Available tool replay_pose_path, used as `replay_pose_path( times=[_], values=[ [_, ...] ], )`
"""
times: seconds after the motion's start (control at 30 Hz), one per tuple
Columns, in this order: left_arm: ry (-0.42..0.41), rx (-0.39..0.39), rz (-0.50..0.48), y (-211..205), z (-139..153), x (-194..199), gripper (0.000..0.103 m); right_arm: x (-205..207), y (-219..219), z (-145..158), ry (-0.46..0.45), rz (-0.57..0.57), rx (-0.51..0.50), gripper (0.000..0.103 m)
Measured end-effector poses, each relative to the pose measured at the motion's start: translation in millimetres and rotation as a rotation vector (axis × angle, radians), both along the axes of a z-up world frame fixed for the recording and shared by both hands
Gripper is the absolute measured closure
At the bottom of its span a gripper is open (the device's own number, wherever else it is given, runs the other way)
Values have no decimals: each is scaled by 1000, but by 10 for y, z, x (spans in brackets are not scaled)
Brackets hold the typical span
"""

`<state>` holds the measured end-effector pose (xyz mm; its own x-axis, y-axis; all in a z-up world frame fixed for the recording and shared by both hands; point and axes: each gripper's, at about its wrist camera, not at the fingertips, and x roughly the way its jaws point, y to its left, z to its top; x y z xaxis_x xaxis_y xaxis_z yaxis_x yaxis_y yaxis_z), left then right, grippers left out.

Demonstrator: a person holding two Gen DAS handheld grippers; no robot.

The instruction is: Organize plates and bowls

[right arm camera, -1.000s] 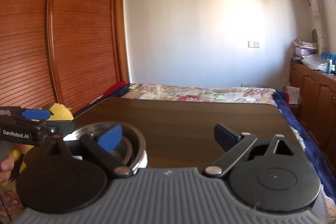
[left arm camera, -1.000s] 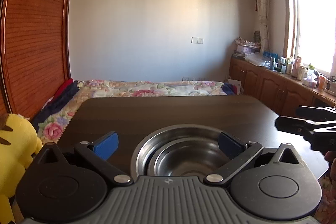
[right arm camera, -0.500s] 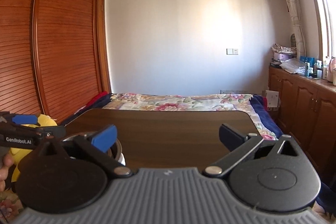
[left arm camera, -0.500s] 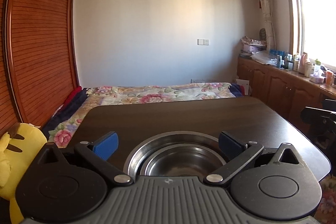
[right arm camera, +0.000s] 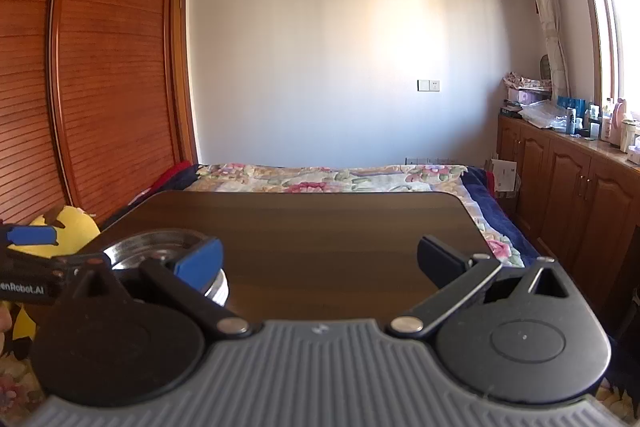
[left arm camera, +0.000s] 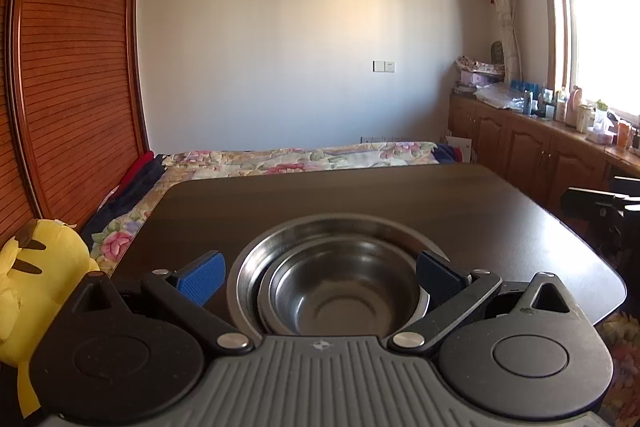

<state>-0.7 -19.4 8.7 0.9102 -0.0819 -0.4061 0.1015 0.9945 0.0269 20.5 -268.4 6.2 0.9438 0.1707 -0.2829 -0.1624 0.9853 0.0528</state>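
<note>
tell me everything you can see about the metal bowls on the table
The bowls are shiny steel, a smaller one nested inside a wider one with a broad flat rim. Both sit upright and look empty, near the front edge of the dark wooden table. The left tongs are open with a blue pad on either side of the stack; contact cannot be judged. From the right wrist view the stack shows at the left, partly hidden behind a blue pad, and more rims may be stacked beneath.

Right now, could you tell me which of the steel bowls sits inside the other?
The smaller bowl sits nested inside the larger bowl, whose rim rings it.
</note>
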Motion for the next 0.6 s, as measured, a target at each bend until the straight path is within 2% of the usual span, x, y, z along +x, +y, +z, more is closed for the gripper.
replay_pose_path(
  times=[0.6],
  values=[
    [53,7,26,80,-199,44,0,-3,-1,-175,48,-20,-4,0]
  ],
)
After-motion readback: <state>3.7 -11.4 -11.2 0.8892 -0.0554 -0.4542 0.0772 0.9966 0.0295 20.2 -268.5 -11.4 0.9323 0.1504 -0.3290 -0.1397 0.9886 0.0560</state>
